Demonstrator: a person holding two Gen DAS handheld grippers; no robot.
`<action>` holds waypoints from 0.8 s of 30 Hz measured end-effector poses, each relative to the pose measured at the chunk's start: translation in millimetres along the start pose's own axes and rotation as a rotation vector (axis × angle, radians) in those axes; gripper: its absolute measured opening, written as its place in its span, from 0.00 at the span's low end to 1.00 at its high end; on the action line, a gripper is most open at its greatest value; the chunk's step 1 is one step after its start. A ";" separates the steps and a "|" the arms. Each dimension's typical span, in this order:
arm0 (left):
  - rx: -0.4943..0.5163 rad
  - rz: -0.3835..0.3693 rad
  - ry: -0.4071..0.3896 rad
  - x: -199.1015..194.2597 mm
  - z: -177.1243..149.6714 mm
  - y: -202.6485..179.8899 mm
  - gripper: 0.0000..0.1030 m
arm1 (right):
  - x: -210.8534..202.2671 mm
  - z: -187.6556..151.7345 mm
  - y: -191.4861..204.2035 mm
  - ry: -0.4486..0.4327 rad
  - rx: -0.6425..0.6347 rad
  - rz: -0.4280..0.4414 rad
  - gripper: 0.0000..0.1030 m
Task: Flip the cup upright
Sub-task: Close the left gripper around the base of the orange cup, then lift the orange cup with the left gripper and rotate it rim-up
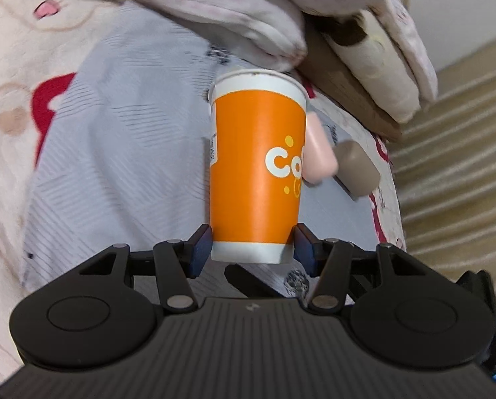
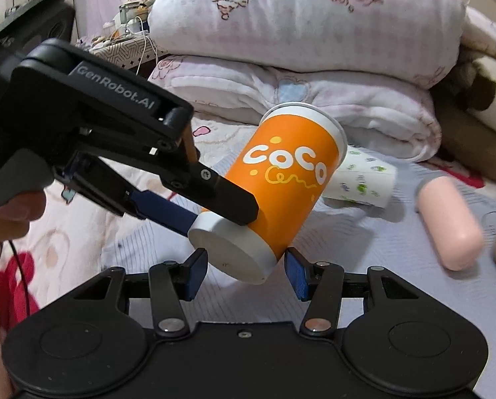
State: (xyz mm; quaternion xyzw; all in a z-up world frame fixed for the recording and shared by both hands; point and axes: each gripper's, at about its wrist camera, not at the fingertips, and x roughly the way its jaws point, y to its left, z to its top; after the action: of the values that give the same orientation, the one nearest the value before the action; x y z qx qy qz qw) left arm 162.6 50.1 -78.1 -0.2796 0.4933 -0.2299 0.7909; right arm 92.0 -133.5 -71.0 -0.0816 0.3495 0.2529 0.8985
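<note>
- My left gripper (image 1: 252, 249) is closed on the orange cup (image 1: 259, 173); its two blue pads press on the white band at the base of the cup, one on each side.
- In the right wrist view the cup (image 2: 281, 186) is lifted above the bed sheet (image 2: 364, 249) and tilted, with its flat white bottom toward the camera and its rim pointing up and away.
- My right gripper (image 2: 246, 274) stands with its jaws apart, just below the bottom of the cup; I cannot tell if the pads touch it.
- Behind the cup a white patterned cup (image 2: 364, 179) lies on its side on the sheet.
- A pink capsule-shaped object (image 2: 450, 222) lies to the right, apart from both cups.
- Folded blankets (image 2: 314, 66) are stacked at the back.
</note>
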 end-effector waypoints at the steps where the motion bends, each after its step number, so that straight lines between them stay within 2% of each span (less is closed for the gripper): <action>1: 0.015 0.006 0.002 2.9 -3.6 -6.3 0.51 | -5.3 -2.3 -0.6 0.006 -0.004 -0.009 0.56; 6: 0.066 -0.005 0.036 16.6 -14.4 -25.5 0.51 | -22.2 -15.0 -6.1 0.052 -0.052 -0.053 0.56; 11: 0.022 -0.047 0.085 38.0 -17.7 -26.2 0.51 | -33.0 -23.3 -22.8 0.095 -0.074 -0.064 0.57; 16: -0.056 -0.071 0.164 64.4 -22.0 -15.0 0.51 | -29.1 -33.3 -36.5 0.147 -0.087 -0.037 0.60; 20: -0.047 -0.043 0.185 74.9 -23.8 -15.7 0.51 | -21.7 -40.3 -43.9 0.190 -0.048 0.010 0.61; 21: -0.040 -0.036 0.192 75.9 -23.4 -16.1 0.51 | -20.5 -41.3 -46.1 0.196 -0.039 0.024 0.63; 23: -0.002 -0.010 0.203 77.4 -21.0 -19.4 0.54 | -19.8 -40.8 -49.5 0.190 -0.022 0.034 0.77; 24: 0.024 -0.001 0.208 78.4 -17.6 -22.9 0.55 | -20.5 -40.1 -50.4 0.187 -0.021 0.037 0.80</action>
State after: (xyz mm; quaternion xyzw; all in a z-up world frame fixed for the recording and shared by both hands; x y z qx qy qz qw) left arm 176.6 -20.7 -120.1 -0.2450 0.5698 -0.2637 0.7387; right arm 81.4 -197.9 -88.5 -0.1076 0.4305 0.2641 0.8563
